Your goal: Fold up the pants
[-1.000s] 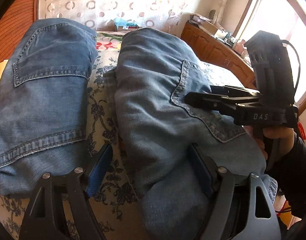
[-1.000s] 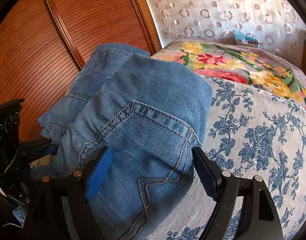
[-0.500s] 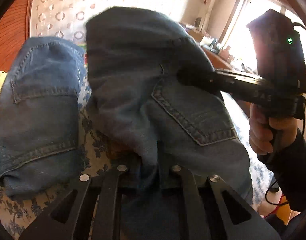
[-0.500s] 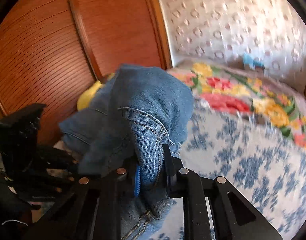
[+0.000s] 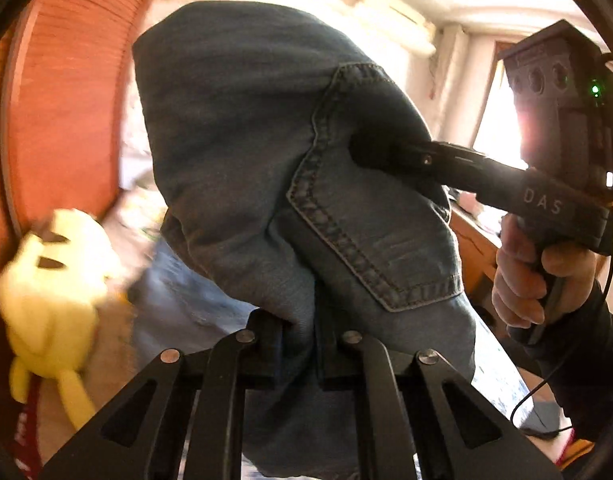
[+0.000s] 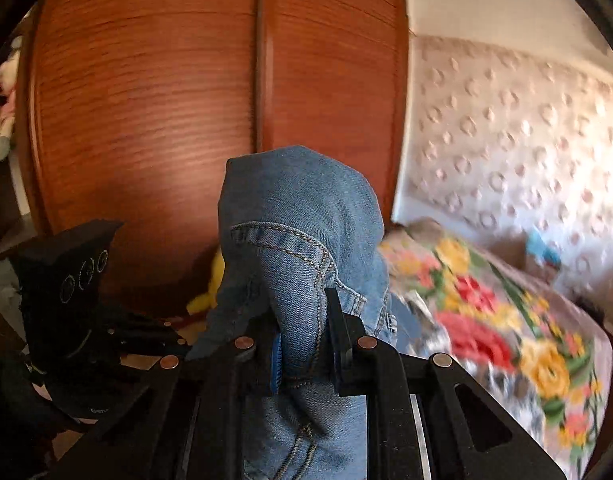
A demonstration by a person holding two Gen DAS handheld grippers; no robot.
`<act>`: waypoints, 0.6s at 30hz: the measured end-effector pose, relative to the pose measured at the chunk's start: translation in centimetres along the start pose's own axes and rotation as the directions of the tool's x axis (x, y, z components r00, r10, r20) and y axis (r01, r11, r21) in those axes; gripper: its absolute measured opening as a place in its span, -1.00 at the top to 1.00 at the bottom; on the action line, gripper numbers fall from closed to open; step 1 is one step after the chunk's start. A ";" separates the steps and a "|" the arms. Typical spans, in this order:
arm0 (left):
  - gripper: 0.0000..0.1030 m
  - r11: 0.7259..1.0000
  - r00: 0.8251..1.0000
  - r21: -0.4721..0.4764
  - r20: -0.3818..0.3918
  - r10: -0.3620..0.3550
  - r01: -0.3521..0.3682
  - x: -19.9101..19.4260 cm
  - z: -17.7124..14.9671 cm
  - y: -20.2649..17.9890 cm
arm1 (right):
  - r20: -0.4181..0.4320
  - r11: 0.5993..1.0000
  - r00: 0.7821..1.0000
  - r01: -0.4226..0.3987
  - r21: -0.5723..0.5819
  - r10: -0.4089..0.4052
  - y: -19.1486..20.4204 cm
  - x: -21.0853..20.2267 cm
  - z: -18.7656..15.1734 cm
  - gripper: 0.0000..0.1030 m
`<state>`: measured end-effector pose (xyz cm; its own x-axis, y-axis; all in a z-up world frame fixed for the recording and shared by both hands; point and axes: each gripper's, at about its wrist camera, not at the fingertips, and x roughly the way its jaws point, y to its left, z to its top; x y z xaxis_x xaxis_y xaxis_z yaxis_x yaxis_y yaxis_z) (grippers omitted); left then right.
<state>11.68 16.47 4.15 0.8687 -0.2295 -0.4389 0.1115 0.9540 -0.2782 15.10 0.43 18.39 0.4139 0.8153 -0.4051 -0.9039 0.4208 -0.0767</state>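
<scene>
Blue denim pants [image 5: 266,152] hang lifted off the bed, bunched up in front of both cameras. My left gripper [image 5: 302,328] is shut on a thick fold of the denim just below a back pocket. In the right wrist view the pants [image 6: 298,216] rise as a hump, and my right gripper [image 6: 304,344] is shut on a fold near a stitched pocket edge. The right gripper [image 5: 370,152] also shows from the side in the left wrist view, its tip buried in the cloth, held by a hand [image 5: 522,272]. The left gripper's body [image 6: 78,304] shows at the lower left.
A wooden wardrobe [image 6: 166,100] stands behind the pants. A flowered bedspread [image 6: 486,320] lies to the right below a padded headboard [image 6: 506,128]. A yellow plush toy [image 5: 50,280] lies at the left, and a second piece of denim [image 5: 178,292] rests on the bed.
Both grippers closed from wide open onto folds of the pants, then rose, lifting the denim off the bed. The views tilted upward, showing wardrobe and ceiling.
</scene>
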 end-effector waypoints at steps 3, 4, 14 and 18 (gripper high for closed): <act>0.76 0.997 0.996 -0.003 0.039 0.080 -0.080 -2.5 1.7 2.4 | 0.049 0.997 0.996 -0.079 0.018 0.078 0.4 1.6 1.9 0.65; 0.76 0.994 0.993 0.001 0.046 0.105 -0.106 -3.5 1.7 3.0 | 0.066 0.994 0.992 -0.105 0.029 0.103 0.3 2.2 2.3 0.65; 0.77 0.976 0.964 0.036 -0.153 0.216 -0.213 5.8 1.9 7.5 | -0.045 0.963 0.995 -0.069 0.259 0.084 -8.5 12.5 -4.4 0.62; 0.77 0.973 0.940 0.058 -0.251 0.230 -0.223 10.8 0.4 7.5 | -0.206 0.933 0.976 0.140 0.333 -0.073 -12.9 14.6 -9.2 0.47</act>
<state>22.11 21.18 -2.31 0.7211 -0.0449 -0.6914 -0.0571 0.9906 -0.1239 31.79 3.23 5.12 0.4476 0.6830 -0.5772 -0.7491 0.6389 0.1751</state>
